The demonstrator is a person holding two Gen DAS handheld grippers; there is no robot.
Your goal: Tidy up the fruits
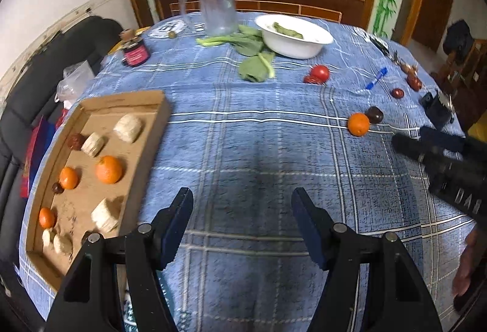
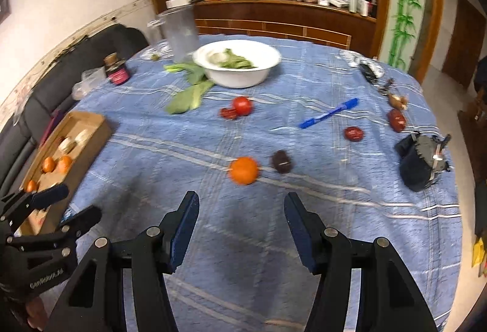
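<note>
A cardboard tray (image 1: 158, 106) at the table's left holds several oranges (image 1: 108, 169), pale chunks and dark fruits; it also shows in the right wrist view (image 2: 97, 125). A loose orange (image 2: 243, 170) lies on the blue cloth beside a dark fruit (image 2: 281, 161); the same orange shows in the left wrist view (image 1: 358, 124). A tomato (image 2: 242, 105) and small red fruits (image 2: 353, 133) lie farther back. My left gripper (image 1: 242, 198) is open and empty beside the tray. My right gripper (image 2: 242, 204) is open and empty just short of the loose orange.
A white bowl (image 2: 237, 79) with greens, loose leaves (image 2: 188, 97), a clear jug (image 2: 179, 33) and a jar (image 2: 117, 70) stand at the back. A blue pen (image 2: 328, 113) and a black device (image 2: 423, 161) lie at right. A sofa borders the left edge.
</note>
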